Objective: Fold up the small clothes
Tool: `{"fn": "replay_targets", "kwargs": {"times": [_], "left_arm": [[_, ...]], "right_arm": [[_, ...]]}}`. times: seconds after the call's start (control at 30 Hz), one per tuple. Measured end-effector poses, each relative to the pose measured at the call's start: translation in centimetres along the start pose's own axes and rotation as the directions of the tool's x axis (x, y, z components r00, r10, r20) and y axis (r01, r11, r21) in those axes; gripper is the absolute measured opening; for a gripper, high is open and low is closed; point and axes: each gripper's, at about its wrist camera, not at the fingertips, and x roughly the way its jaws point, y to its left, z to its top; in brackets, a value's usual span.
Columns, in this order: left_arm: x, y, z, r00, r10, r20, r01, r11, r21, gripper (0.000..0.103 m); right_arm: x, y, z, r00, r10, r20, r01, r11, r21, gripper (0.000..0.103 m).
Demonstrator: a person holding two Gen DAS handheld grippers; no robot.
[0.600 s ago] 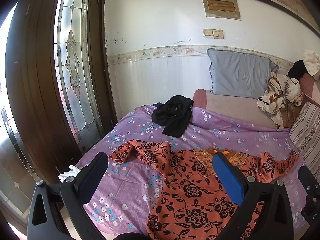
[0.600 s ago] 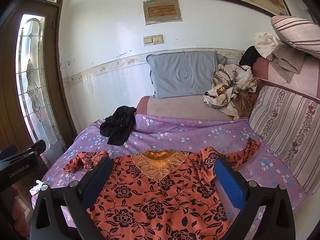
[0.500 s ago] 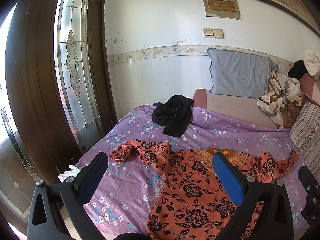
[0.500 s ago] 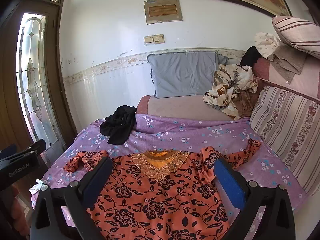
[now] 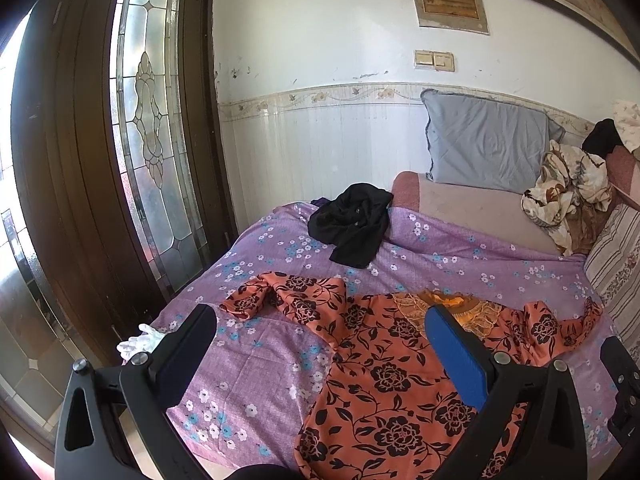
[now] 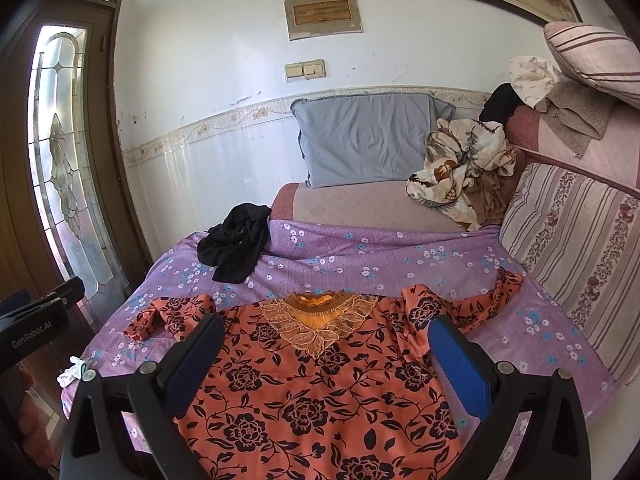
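Currently both idle: left gripper [image 5: 320,344] and right gripper [image 6: 326,354] hover with jaws spread wide, nothing between them. Orange floral blouse [image 6: 320,380] lies face up on the purple bedsheet [image 6: 360,256], collar away from the cameras, sleeves out to each side, probably spread flat ready for the first fold. Black garment [image 6: 236,240] sits crumpled well behind it, likely queued.

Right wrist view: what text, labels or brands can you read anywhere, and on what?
"GenRobot.AI": white lettering on the black body of the left gripper, at the left edge.
Framed beige wall plaque above the switches: has a line of writing, too small and blurred to read.
Nothing else legible.
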Motion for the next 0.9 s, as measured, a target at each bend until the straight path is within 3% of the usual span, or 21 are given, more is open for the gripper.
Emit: {"fn": "replay_targets", "kwargs": {"times": [0.5,0.73,0.8,0.87,0.9], "left_arm": [[2.8,-1.6,0.1,0.999,0.005,-0.04,-0.004,1.0,0.013,0.103],[8.0,-4.7,-0.8,0.995,-0.022,-0.096,0.028,0.998,0.056,0.103],[11.2,-5.9,-1.8,0.986,-0.046,-0.159,0.058,0.996,0.073,0.103],[16.2,-7.9,-2.9,0.966,-0.093,-0.243,0.115,0.99,0.076,0.103],[20.0,-9.4,-4.5,0.927,-0.147,-0.345,0.174,0.983,0.05,0.103]], "right_arm": [[3.1,-1.0,-0.5,0.999,-0.006,-0.052,0.007,1.0,0.014,0.103],[6.5,-3.3,-1.0,0.995,-0.005,-0.099,0.012,0.998,0.069,0.103],[8.1,-5.0,-1.4,0.992,0.031,-0.119,-0.017,0.993,0.115,0.103],[10.2,-8.0,-2.0,0.989,0.051,-0.141,-0.028,0.987,0.158,0.103],[11.5,-9.9,-2.5,0.986,0.08,-0.149,-0.048,0.977,0.206,0.103]]}}
